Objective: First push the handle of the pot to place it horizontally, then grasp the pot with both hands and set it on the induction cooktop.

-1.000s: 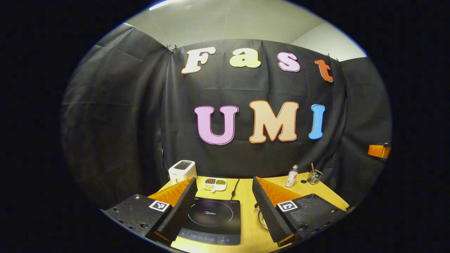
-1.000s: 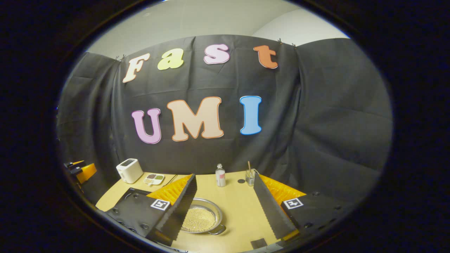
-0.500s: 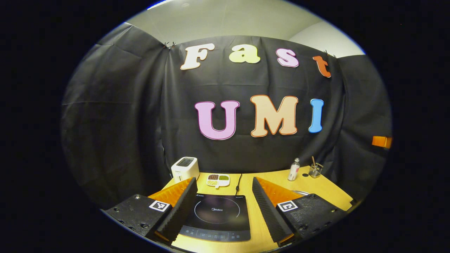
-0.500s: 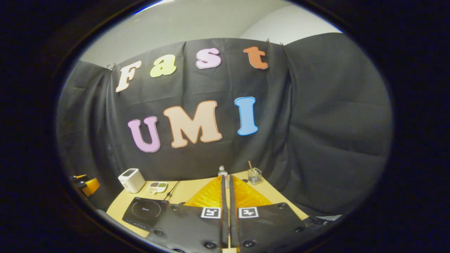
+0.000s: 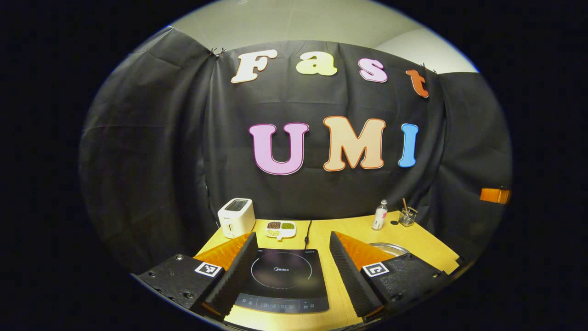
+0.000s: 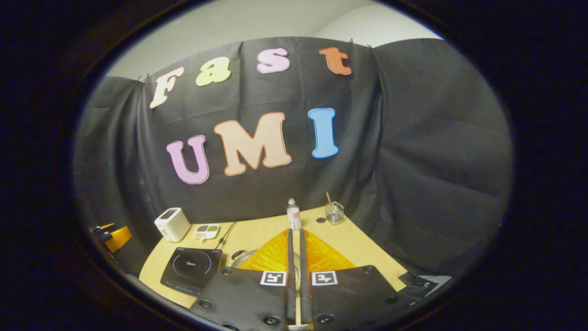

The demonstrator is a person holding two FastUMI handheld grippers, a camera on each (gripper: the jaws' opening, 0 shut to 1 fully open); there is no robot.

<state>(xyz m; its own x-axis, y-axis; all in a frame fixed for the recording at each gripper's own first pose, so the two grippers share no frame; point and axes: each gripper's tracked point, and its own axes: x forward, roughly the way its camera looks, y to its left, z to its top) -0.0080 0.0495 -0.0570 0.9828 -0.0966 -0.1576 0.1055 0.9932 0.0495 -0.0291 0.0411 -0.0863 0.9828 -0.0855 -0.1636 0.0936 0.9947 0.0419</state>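
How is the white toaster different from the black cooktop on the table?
The toaster is white and boxy and stands tall; the induction cooktop is black and lies flat and low. The toaster sits at the back of the table, near the cloth wall; the cooktop lies at the front, between the open fingers of the left gripper. The cooktop has a ring drawn on top; the toaster has slots. Both rest on the same yellow table, with nothing on them.

Dim booth, light from overhead; table [image 5: 413, 236] brightest; strong fisheye bending at edges; focus fairly sharp.
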